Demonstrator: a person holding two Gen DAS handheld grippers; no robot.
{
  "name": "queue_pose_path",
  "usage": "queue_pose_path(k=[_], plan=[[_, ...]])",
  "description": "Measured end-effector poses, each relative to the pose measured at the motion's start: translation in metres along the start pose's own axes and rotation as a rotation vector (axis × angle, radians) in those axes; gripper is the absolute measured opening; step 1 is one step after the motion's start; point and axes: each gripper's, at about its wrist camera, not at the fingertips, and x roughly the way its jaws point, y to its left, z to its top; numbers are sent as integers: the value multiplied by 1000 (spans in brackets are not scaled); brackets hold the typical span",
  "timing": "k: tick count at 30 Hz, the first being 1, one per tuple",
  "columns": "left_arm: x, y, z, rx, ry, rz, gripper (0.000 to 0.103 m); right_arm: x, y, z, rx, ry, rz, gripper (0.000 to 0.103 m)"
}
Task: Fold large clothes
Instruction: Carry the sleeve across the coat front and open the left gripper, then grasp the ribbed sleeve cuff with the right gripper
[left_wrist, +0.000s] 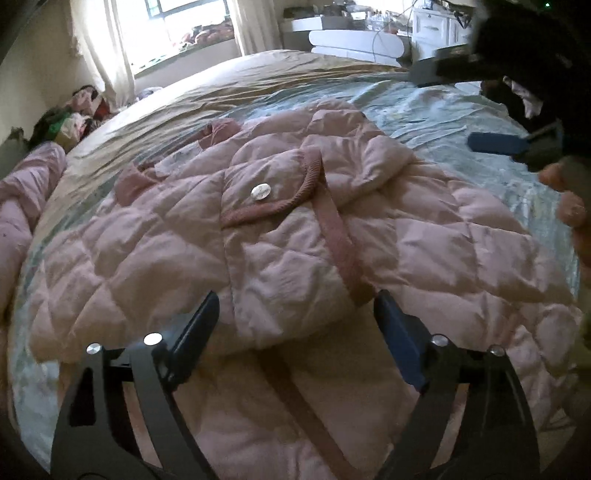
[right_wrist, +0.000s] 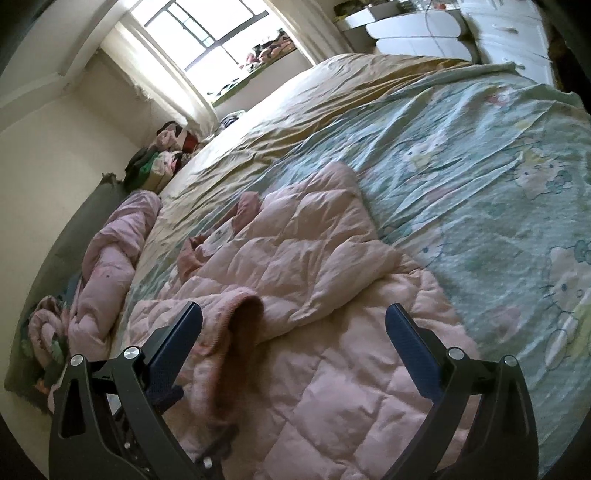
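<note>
A pink quilted jacket (left_wrist: 288, 258) lies on the bed, a flap with a silver button (left_wrist: 260, 192) and ribbed trim folded over its middle. My left gripper (left_wrist: 297, 295) hovers low over the jacket's near part, open, with fabric below its fingers but nothing pinched. In the right wrist view the same jacket (right_wrist: 314, 258) lies rumpled, and a ribbed cuff (right_wrist: 243, 306) curls up beside the left finger. My right gripper (right_wrist: 294, 307) is open above it. From the left wrist view the right gripper (left_wrist: 443, 109) shows at the upper right, jaws apart, held by a hand (left_wrist: 569, 206).
The jacket rests on a pale green cartoon-print sheet (right_wrist: 480, 166) over a tan cover (left_wrist: 184, 110). A bunched pink duvet (right_wrist: 110, 251) lies along the left edge. A clothes pile (left_wrist: 74, 122) sits by the wall under the window. White furniture (left_wrist: 354, 40) stands beyond the bed.
</note>
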Motion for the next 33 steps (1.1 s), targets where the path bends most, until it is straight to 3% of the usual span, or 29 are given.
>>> queue_pose_path(k=[5, 7, 10, 15, 19, 22, 24, 25, 27, 30, 33], plan=[[-27, 23, -10, -105, -14, -71, 88, 17, 14, -1, 15, 67, 83, 99], [-39, 38, -12, -152, -29, -64, 94, 29, 23, -2, 19, 103, 128, 99], [-54, 64, -11, -213, -51, -30, 94, 53, 37, -4, 29, 161, 172, 99], [-78, 117, -13, -342, -98, 35, 94, 83, 47, -6, 56, 205, 172, 96], [-90, 157, -21, -459, -123, 67, 94, 101, 44, -6, 99, 233, 181, 73], [-99, 181, -29, -522, -137, 84, 94, 112, 39, -7, 123, 235, 175, 65], [-104, 190, -33, -544, -145, 94, 94, 117, 36, -9, 133, 237, 188, 45], [-106, 196, -35, -563, -151, 95, 94, 120, 34, -11, 133, 247, 185, 41], [-108, 206, -40, -596, -155, 97, 94, 123, 34, -16, 118, 247, 186, 16], [-107, 218, -45, -626, -151, 106, 94, 118, 45, -19, 47, 216, 196, 7], [-107, 228, -47, -654, -146, 105, 94, 104, 62, -14, -45, 161, 205, 6]])
